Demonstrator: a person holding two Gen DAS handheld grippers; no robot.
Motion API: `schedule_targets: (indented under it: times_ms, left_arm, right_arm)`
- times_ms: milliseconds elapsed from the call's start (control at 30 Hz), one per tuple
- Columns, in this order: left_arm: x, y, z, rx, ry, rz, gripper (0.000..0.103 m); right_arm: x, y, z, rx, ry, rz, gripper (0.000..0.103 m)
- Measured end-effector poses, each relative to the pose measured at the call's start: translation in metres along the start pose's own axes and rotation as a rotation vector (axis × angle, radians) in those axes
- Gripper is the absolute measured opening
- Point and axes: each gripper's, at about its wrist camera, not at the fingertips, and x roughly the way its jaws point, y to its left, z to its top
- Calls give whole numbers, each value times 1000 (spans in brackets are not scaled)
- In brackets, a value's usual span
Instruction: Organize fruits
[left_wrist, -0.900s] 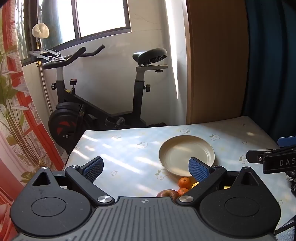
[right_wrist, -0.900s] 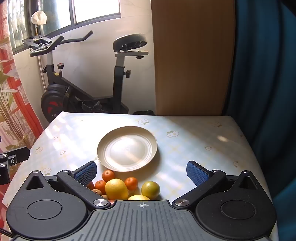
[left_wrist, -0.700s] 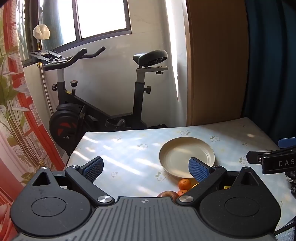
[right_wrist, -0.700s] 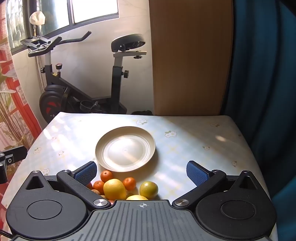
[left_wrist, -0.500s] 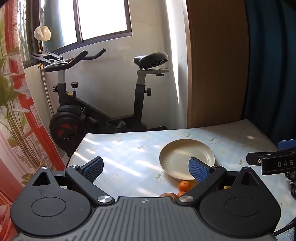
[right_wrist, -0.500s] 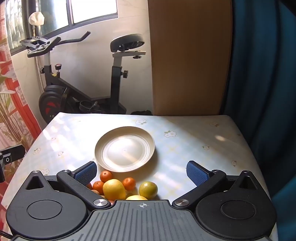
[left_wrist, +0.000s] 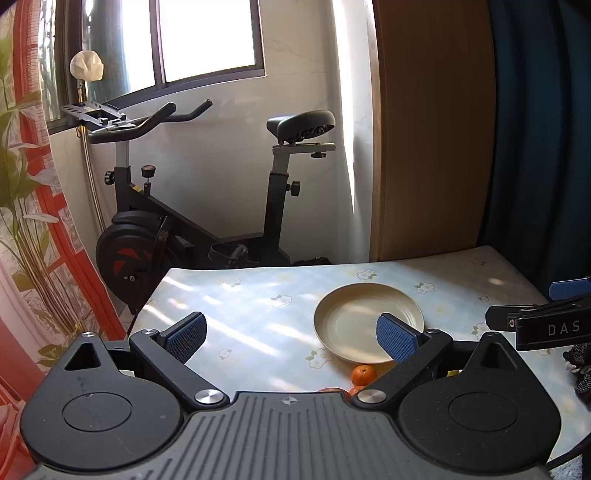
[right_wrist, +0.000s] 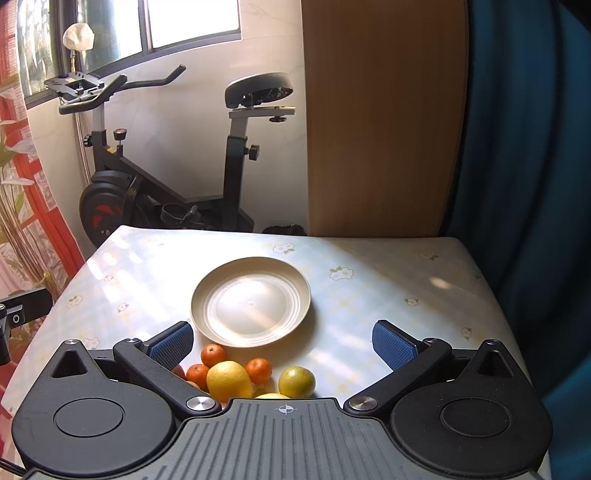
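Note:
A cream plate (right_wrist: 251, 301) lies bare in the middle of the flowered table (right_wrist: 388, 288). Just in front of it sits a cluster of fruit: several small tangerines (right_wrist: 213, 355), a large yellow orange (right_wrist: 228, 380) and a greenish-yellow citrus (right_wrist: 296, 382). My right gripper (right_wrist: 282, 341) hovers open above this cluster, nothing between its blue pads. In the left wrist view the plate (left_wrist: 365, 314) is right of centre, with a tangerine (left_wrist: 363, 374) below it. My left gripper (left_wrist: 291, 334) stands open and empty over bare tablecloth. The right gripper's finger (left_wrist: 543, 321) shows at the right edge.
An exercise bike (right_wrist: 177, 177) stands beyond the table's far edge by the window wall. A wooden panel (right_wrist: 380, 118) and a dark blue curtain (right_wrist: 524, 155) close off the back right. A red floral curtain (left_wrist: 33, 240) hangs at the left.
Both views have shifted slightly, with the plate and fruit sliding a little lower in the left wrist view. Both grippers stay wide open and empty.

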Motion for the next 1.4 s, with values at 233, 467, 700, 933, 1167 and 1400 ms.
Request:
schedule_targets:
  times_ms: [233,467,700,933,1167,1400]
  left_arm:
    - [-2,1,1,-10,-8,0,100]
    - [-1,0,2,-14,-10,2,100]
    - [-2,-1,2,-15,-19,3,100]
    - [-3,0,1,-14,-20,3,100]
    - [-3,0,1,-16,-20,3,100]
    - [-3,0,1,-16,-21,3,100]
  right_arm:
    - [-2,0,2,-3,-3,0,103]
    - [-3,0,2,-6,-5,-1,103]
    - [-4,0,2,-8,-6,-1,103]
    - [-4,0,2,-8,-5,-1,103]
    - [-4,0,2,-8,-6,-1,103]
    - [-4,0,2,-9,-6,-2,103]
